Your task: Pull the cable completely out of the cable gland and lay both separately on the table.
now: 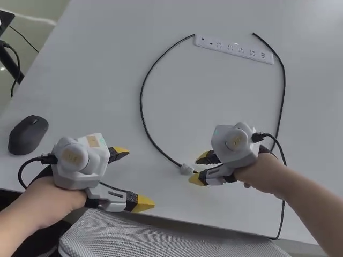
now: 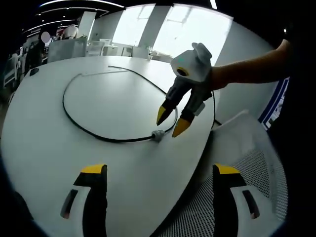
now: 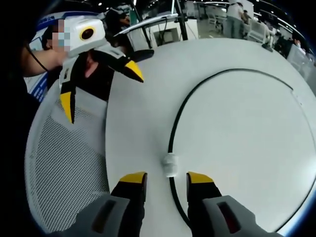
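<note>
white table (image 1: 107,80), bright windowed office | cable (image 1: 143,107) loop threaded through cable gland (image 1: 186,169) | left gripper (image 1: 131,178), right gripper (image 1: 199,168): jaws apart, empty | 2 cable ends hard to trace

Thin black cable (image 1: 142,101) lies flat on the white table (image 1: 107,53) in one wide, open loop. Small white cable gland (image 1: 186,169) rests on the surface at the loop's near end, close to the table's front edge. Cable runs out of both its ends; the two are not separated.

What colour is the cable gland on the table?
The cable gland is white, best seen in the right gripper view.
</note>
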A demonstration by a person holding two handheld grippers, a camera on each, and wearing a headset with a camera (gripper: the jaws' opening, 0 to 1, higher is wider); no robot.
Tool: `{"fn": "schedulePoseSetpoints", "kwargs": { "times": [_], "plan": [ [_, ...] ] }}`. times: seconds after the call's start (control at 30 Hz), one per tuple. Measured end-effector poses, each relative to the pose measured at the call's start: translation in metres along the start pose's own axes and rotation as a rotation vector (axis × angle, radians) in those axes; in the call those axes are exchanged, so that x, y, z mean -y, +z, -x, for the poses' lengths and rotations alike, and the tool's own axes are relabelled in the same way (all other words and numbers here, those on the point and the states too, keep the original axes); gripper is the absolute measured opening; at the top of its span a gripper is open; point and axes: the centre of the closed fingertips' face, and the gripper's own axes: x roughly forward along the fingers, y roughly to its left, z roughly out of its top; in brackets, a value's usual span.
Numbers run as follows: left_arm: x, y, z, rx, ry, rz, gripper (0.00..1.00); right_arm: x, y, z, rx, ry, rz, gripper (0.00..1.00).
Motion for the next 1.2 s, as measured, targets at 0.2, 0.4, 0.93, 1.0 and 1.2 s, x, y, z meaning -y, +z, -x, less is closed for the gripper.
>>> {"fn": "schedulePoseSetpoints", "kwargs": {
  "times": [0.2, 0.4, 0.93, 1.0, 1.2],
  "plan": [
    [0.001, -0.005, 0.001, -0.005, 0.000, 0.006, 0.88, 0.002, 0.002, -0.004, 0.005, 0.010, -0.002, 0.24],
    [0.001, -0.009, 0.001, -0.009, 0.005, 0.014, 0.88, 0.002, -0.002, -0.010, -0.013, 0.015, 0.006, 0.19],
    [0.000, -0.014, 0.004, -0.011, 0.014, 0.028, 0.87, 0.006, -0.002, -0.015, -0.013, 0.018, -0.019, 0.08],
    [-0.001, -0.014, 0.004, -0.013, 0.014, 0.028, 0.87, 0.005, -0.002, -0.015, -0.011, 0.017, -0.019, 0.08],
    [-0.001, -0.013, 0.003, -0.012, 0.011, 0.024, 0.86, 0.005, -0.002, -0.015, -0.009, -0.001, -0.026, 0.07]
  ]
}}
